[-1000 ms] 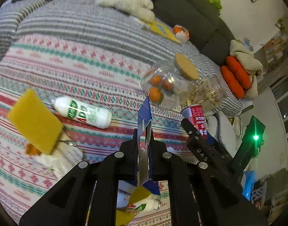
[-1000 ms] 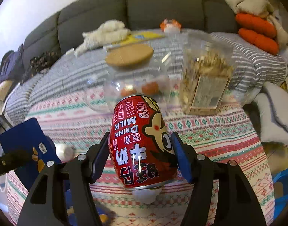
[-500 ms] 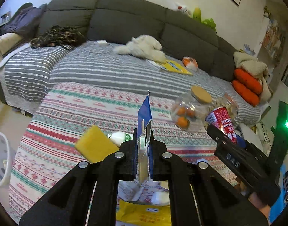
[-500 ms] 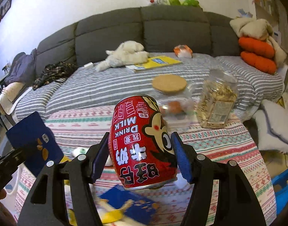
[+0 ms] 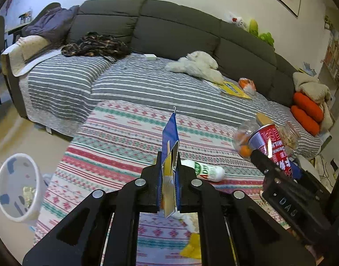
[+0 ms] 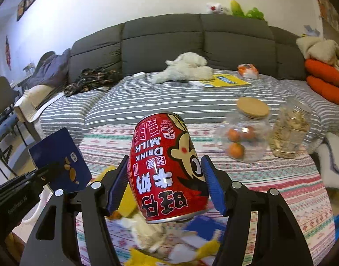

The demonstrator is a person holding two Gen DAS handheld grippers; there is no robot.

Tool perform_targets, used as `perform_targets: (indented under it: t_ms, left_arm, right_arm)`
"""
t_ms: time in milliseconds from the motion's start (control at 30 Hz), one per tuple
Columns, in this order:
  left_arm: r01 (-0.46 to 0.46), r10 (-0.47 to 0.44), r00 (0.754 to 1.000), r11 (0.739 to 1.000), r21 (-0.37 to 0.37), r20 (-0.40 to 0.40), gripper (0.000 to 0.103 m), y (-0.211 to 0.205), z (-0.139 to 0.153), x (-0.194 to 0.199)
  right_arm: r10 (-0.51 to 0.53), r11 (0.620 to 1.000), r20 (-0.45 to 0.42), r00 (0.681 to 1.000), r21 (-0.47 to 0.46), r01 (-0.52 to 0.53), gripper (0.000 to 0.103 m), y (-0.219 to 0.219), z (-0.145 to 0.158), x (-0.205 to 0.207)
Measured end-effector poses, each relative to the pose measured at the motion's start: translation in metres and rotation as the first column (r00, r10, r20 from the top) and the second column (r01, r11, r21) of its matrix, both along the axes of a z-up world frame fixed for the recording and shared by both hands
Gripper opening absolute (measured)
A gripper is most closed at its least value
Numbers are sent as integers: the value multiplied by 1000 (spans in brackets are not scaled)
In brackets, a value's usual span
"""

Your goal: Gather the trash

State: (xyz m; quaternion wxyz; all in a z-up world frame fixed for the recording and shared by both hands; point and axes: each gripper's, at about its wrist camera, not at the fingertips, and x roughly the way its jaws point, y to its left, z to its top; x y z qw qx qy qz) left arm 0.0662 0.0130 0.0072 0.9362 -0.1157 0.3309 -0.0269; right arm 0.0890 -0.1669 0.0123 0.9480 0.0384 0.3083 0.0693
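My left gripper (image 5: pixel 168 173) is shut on a flat blue snack wrapper (image 5: pixel 170 139), held edge-on above the patterned table; the wrapper also shows in the right wrist view (image 6: pixel 58 157). My right gripper (image 6: pixel 165 177) is shut on a red milk drink can (image 6: pixel 167 166), held upside down above the table; the can also shows at the right of the left wrist view (image 5: pixel 271 144). A white bottle (image 5: pixel 205 170) lies on the table beyond the left gripper. Yellow and blue wrappers and white scraps (image 6: pixel 176 239) lie under the can. A white bin (image 5: pixel 16 186) stands on the floor at the left.
A round jar with oranges (image 6: pixel 242 137) and a jar of snacks (image 6: pixel 289 130) stand at the table's far right. A grey sofa (image 5: pixel 169 35) with a striped cover holds a white plush (image 5: pixel 196 66), a yellow booklet (image 5: pixel 233 88) and clothes. A chair (image 6: pixel 3 110) stands at the left.
Both grippers have lifted up and back from the table with the wrapper and the can held. The view widened, and the white bin came into sight at the left.
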Motion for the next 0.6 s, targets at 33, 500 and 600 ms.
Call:
perform_targets:
  t_ms: [33,500,600]
  left_arm:
    - [-5,5,1000,1000,2,0,8,4,1,-1]
    - [-95,95,995,995,21,-17,8,65,6,-21]
    - [-118,119,993,993,19,-23,8,78,7,-24]
  right_arm:
    - [8,1000,0,1000,3,-8,63,5,0,0]
    - [102,995,10,995,5,-102,48,69,3,-6]
    - [102,995,-20,995,-8,-102,48,73,-4,-1]
